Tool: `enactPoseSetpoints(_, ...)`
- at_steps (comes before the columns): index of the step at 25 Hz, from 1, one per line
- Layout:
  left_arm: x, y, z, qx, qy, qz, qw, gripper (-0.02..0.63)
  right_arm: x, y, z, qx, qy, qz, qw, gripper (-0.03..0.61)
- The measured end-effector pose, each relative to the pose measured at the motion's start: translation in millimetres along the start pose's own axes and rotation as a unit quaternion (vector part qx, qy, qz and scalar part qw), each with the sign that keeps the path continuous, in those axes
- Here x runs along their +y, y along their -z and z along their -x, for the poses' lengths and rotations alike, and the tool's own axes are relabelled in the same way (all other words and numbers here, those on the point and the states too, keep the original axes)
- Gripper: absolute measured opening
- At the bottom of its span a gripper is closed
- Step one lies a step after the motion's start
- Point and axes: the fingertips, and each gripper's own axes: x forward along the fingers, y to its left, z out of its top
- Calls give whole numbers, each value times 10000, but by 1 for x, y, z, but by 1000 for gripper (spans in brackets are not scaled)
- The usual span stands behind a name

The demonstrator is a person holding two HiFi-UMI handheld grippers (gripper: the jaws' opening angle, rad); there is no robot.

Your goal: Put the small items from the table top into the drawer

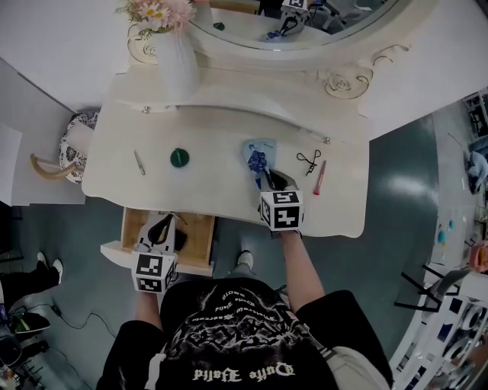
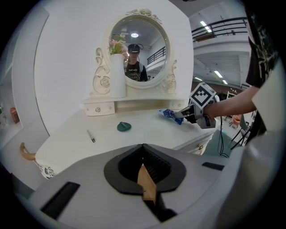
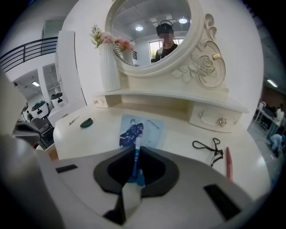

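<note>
A flat light-blue packet with a dark blue figure lies on the white dressing table. My right gripper is shut on its near edge, and in the right gripper view the packet runs in between the jaws of the right gripper. A green round item, a small metal stick, a black eyelash curler and a red pen also lie on the top. My left gripper hangs over the open wooden drawer, jaws together and empty.
A white vase with flowers and an oval mirror stand at the back of the table. A small drawer with a knob sits under the mirror shelf. A patterned stool stands left of the table.
</note>
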Motion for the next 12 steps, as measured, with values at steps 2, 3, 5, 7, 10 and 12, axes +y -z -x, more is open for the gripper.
enactPoseSetpoints(2,-2,-1,1,-33,-12,26,10000,15,3,-3,6,-62,-30,51,10000,34)
enactPoseSetpoints(3,-3,-1,1,-51,-16,36,10000,15,4,-5,9,-91,-47,73,9999,34)
enactPoseSetpoints(5,-5,-1,3,-90,-27,69,9999,15,8,-8,14,-151,-85,116,9998,34)
enactPoseSetpoints(7,-6,-1,5,-130,-46,110,9998,15,12,-11,19,-199,-130,165,9996,34)
enactPoseSetpoints(10,-7,-2,9,-187,-91,164,9996,15,19,-14,27,-266,-215,254,9991,32)
enactPoseSetpoints(12,-7,-2,13,-228,-132,213,9994,15,26,-16,33,-312,-287,324,9986,32)
